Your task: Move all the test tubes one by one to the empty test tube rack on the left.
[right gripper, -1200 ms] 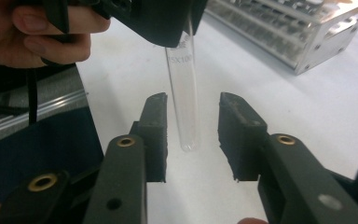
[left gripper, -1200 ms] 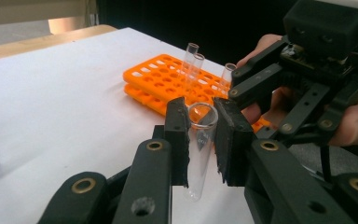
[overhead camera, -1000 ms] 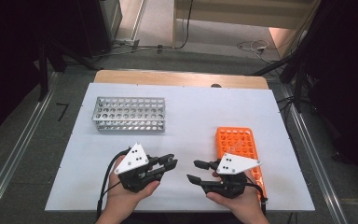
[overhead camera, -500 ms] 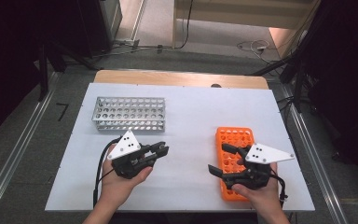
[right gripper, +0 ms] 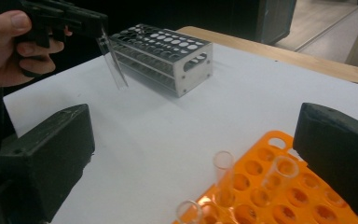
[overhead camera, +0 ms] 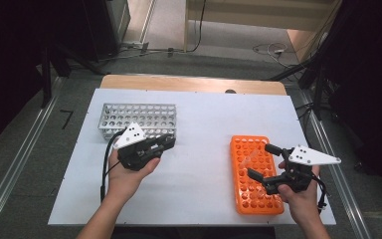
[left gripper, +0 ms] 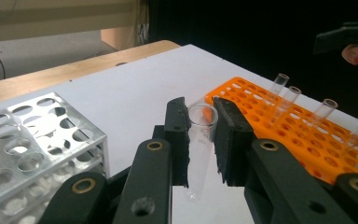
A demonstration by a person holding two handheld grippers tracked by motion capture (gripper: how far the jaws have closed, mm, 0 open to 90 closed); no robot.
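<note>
Gripping a clear glass tube (left gripper: 199, 140) between its two black pads, your left gripper (overhead camera: 165, 143) hangs just in front of the silver metal rack (overhead camera: 138, 119), near that rack's right end. In the left gripper view the tube stands nearly upright in the clamp, open mouth up, its rounded lower end hanging free above the white tabletop (overhead camera: 199, 129). In the right gripper view the same tube (right gripper: 112, 60) hangs tilted below the left gripper (right gripper: 93, 21), beside the near corner of the silver rack (right gripper: 168, 56).

Your right gripper (overhead camera: 262, 162) sits over the orange rack (overhead camera: 253, 174) at the right of the table. Its jaws have just been opening and now stand wide apart with nothing between the pads. Several clear tubes (right gripper: 223, 179) stand upright in holes of the orange rack (right gripper: 279, 196), below and between those parted jaws.

The two racks lie well apart, silver at rear left, orange at front right.
</note>
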